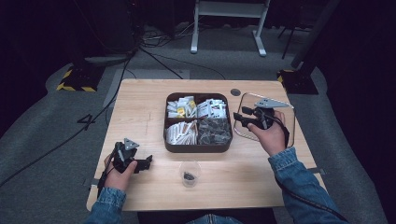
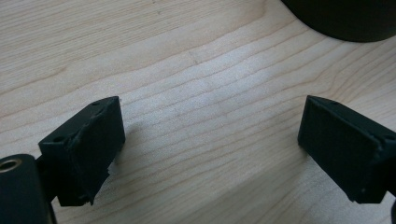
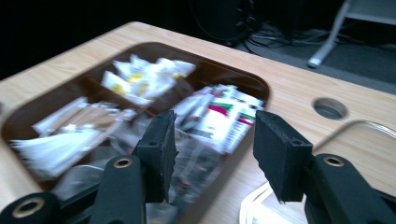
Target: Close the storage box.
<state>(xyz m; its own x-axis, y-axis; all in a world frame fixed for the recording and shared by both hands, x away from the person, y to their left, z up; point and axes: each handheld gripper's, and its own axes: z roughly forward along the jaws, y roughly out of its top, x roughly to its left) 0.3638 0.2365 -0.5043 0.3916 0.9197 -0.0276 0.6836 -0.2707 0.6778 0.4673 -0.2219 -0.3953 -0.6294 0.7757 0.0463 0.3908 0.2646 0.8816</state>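
A brown four-part tray [image 1: 196,148] sits mid-table. It holds white and yellow packets [image 1: 181,108], printed white packets [image 1: 212,108], long white sachets [image 1: 181,132] and dark packets [image 1: 215,130]. A small clear cup [image 1: 189,173] with something dark inside stands in front of it. My left gripper [image 1: 144,162] rests at the front left, open over bare wood [image 2: 210,140], with the tray's corner [image 2: 345,18] ahead. My right gripper [image 1: 239,119] hovers over a clear lid [image 1: 289,116], open [image 3: 215,144] and empty, pointing at the tray [image 3: 233,77].
A round cable hole [image 1: 235,92] lies in the tabletop behind the lid, also visible as the hole [image 3: 329,108] in the right gripper view. The lid's rim [image 3: 369,126] lies just right of the right jaws. Cables, stands and a white frame surround the table on the floor.
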